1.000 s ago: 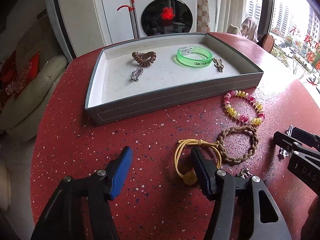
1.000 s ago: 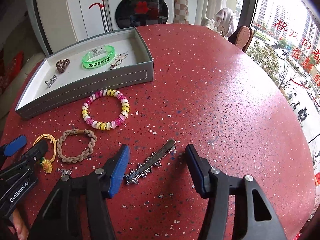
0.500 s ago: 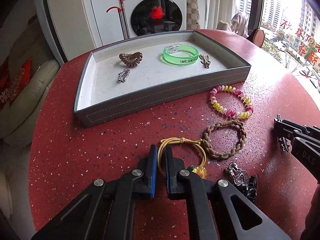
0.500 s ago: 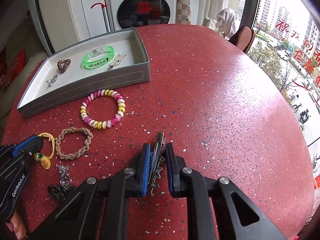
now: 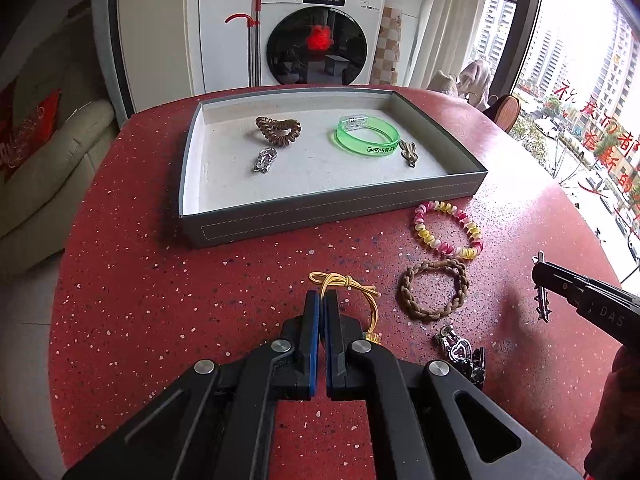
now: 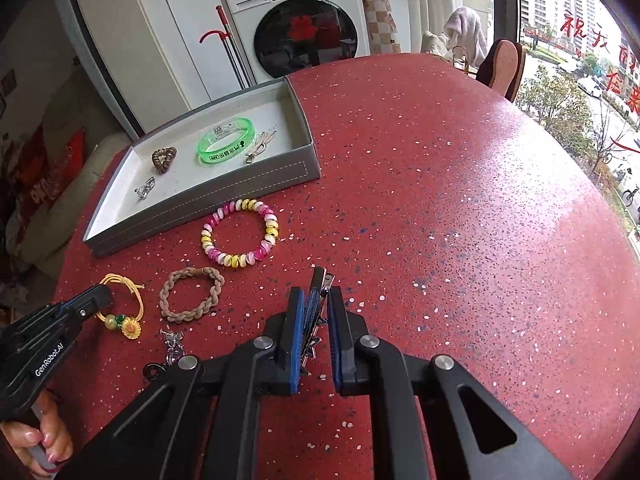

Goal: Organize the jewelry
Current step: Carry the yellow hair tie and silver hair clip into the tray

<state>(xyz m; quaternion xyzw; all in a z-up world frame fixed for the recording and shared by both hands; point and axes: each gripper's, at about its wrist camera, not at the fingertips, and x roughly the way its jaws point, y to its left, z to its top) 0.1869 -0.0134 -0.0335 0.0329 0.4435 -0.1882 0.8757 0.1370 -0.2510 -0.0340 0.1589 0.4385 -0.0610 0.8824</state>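
Yellow hair tie (image 5: 352, 286) pinched in left tool (image 5: 321, 300); hair clip (image 6: 316, 292) in closing right tool (image 6: 313, 300).

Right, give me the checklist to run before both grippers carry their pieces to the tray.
1. Left gripper shut on yellow hair tie: ok.
2. Right gripper jaws closing, hair clip between them: ok.
3. Bare floor left in tray for both: ok.
4. Hair tie apart from braided bracelet: ok.
5. Tie's flower charm off the table: cannot tell.
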